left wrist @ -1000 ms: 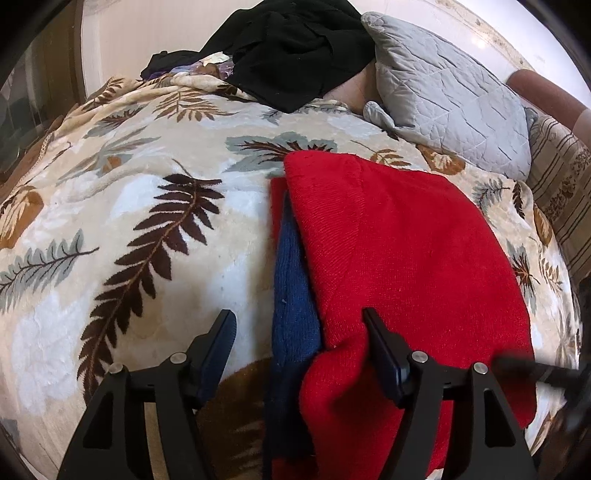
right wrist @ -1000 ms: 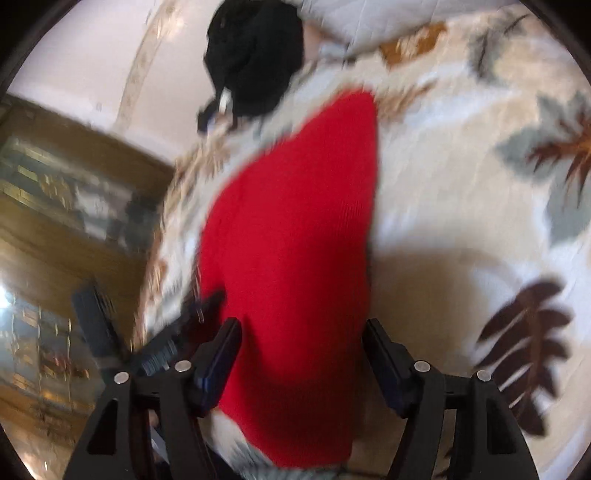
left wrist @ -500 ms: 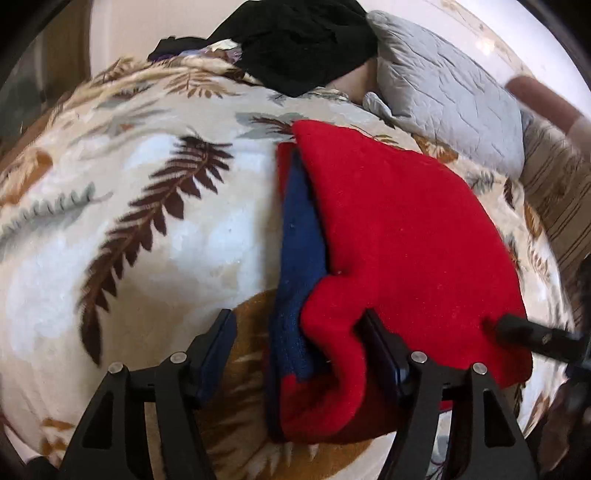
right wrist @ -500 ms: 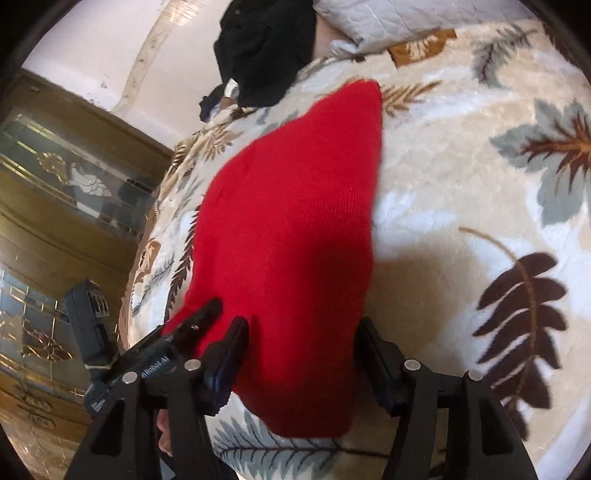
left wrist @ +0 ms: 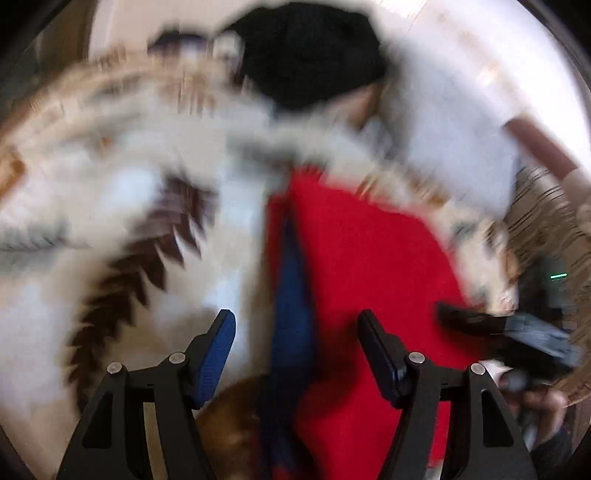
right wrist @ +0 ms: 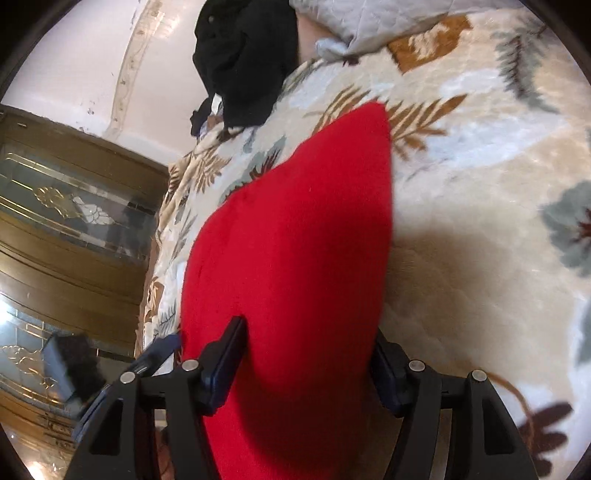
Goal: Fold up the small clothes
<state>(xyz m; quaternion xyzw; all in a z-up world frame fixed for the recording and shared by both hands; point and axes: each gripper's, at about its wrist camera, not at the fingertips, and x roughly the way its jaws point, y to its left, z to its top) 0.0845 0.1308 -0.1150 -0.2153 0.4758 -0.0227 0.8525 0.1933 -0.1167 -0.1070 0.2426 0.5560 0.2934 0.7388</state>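
A red knitted garment [left wrist: 373,266] is seen lying on a leaf-patterned blanket [left wrist: 110,192], filling the middle of both wrist views. In the heavily blurred left wrist view, a blue layer [left wrist: 293,295] is shown along the garment's 9 o'clock edge, running from the centre toward 6 o'clock. The left gripper [left wrist: 297,336] is held with its jaws spread wide, the blue strip and red edge lying between them; whether the cloth is touched cannot be told. At 3 o'clock in that view the right gripper [left wrist: 480,325] is seen at the garment's far edge. In the right wrist view the right gripper [right wrist: 310,350] is spread apart, one finger [right wrist: 225,354] lying over the red fabric and the other partly hidden beneath its 3 o'clock edge, so the cloth is straddled, not pinched. A black heap of clothing [right wrist: 243,55] is seen at 12 o'clock, with a grey quilted pillow [right wrist: 369,22] beside it toward 1 o'clock. A wooden glass-panelled cabinet [right wrist: 74,206] is seen at 9 o'clock.
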